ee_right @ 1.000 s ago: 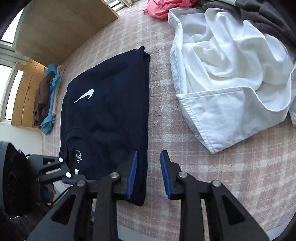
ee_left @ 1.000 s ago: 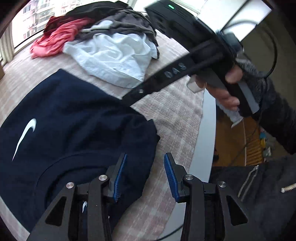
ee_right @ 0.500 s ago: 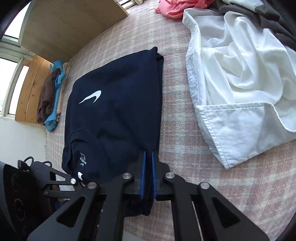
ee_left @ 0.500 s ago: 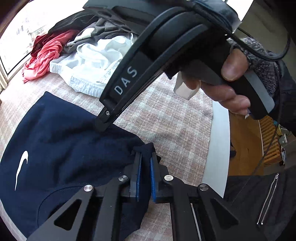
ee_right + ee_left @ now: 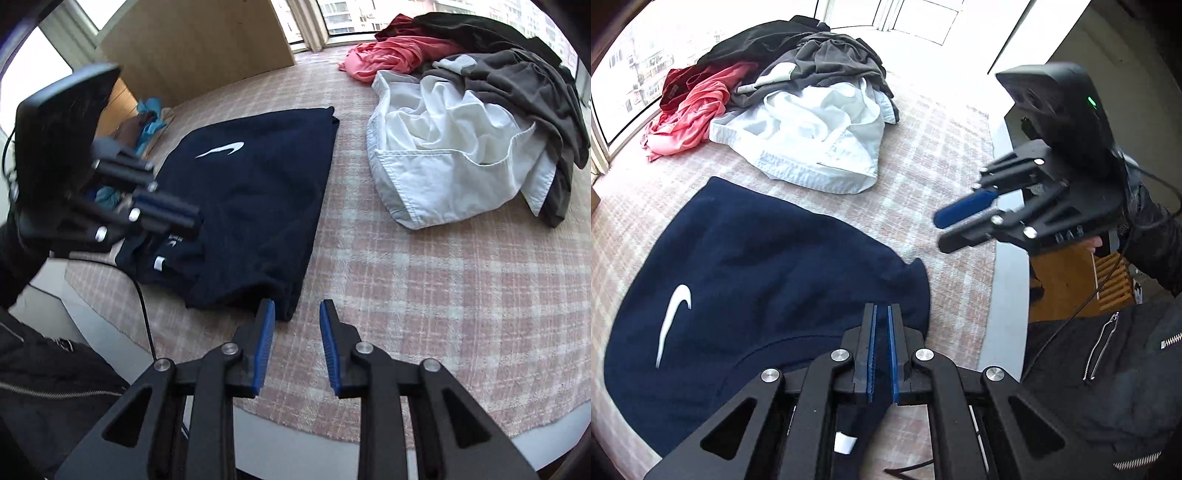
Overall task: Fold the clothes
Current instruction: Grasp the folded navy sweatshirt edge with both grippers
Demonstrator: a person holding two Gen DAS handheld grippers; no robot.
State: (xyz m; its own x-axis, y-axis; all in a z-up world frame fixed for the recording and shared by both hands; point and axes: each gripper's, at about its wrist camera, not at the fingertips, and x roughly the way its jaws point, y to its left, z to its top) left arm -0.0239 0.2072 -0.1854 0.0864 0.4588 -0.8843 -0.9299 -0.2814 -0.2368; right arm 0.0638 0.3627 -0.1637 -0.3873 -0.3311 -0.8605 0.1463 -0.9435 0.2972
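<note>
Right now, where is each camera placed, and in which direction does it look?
Left wrist: sits on the left tool, looking down at the navy shirt it pinches; the right tool and a dark sleeve show.
Right wrist: sits on the right tool, jaws opening with nothing between, above the checked cover; the left tool shows.
Both share the navy shirt, white garment and clothes pile.
</note>
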